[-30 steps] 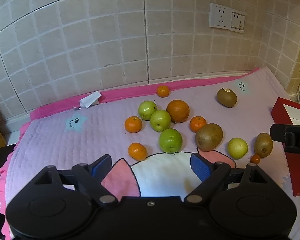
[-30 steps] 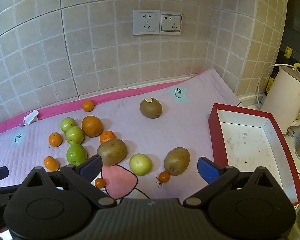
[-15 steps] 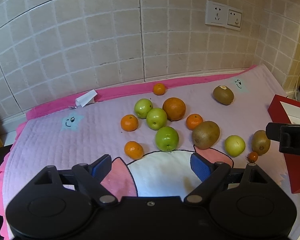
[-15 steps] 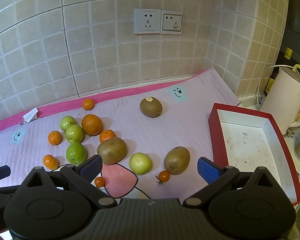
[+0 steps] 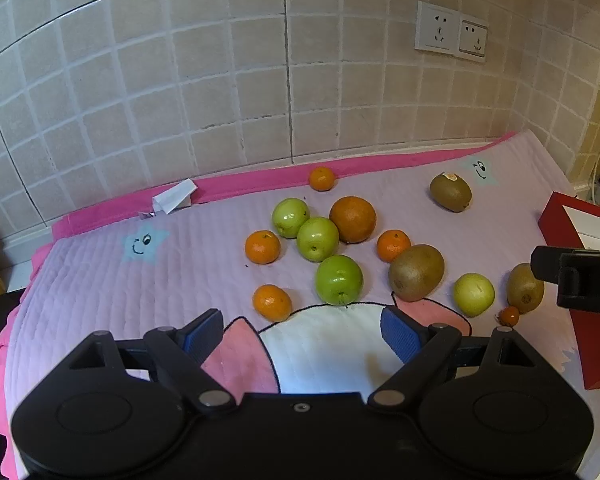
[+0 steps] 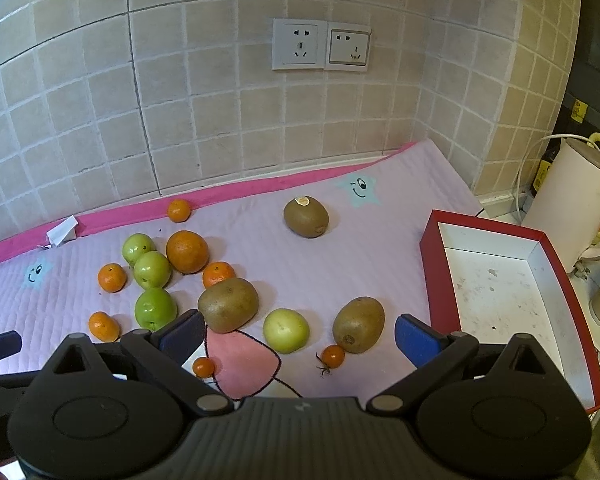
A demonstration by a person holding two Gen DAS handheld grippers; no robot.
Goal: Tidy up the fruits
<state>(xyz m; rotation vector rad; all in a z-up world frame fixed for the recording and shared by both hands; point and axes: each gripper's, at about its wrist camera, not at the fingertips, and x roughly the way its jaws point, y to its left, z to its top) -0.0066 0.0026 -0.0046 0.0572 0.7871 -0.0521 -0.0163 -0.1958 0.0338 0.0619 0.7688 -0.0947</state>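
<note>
Both grippers empty, jaws spread wide. My right gripper [image 6: 296, 332] hovers over the near edge of the mat [image 6: 380, 240]; left gripper [image 5: 302, 334] likewise, nothing between its pads [image 5: 396, 336].

All the fruit sits loose on the mat, none in the red box [image 6: 432, 272] yet. Box is ahead and right of my right gripper, its near wall just beyond the right finger.

Closest pick, I'd say: the kiwi [image 6: 358, 324], just ahead of the right gripper, a bit right of centre, between the fingertips' line and the box. Its long axis tilts roughly upright-leaning toward the box, stem end facing me. Pale green apple [image 6: 286, 330] just beside it on the left, cherry tomato [image 6: 333, 355] touching or nearly touching its near side, can't tell which.

Right hand is clearly nearer to that kiwi and to the box; from the left wrist view the same kiwi [image 5: 524, 288] lies far right. Left gripper faces the green apple [image 5: 339, 280] and mandarin [image 5: 272, 302] straight ahead.
</note>
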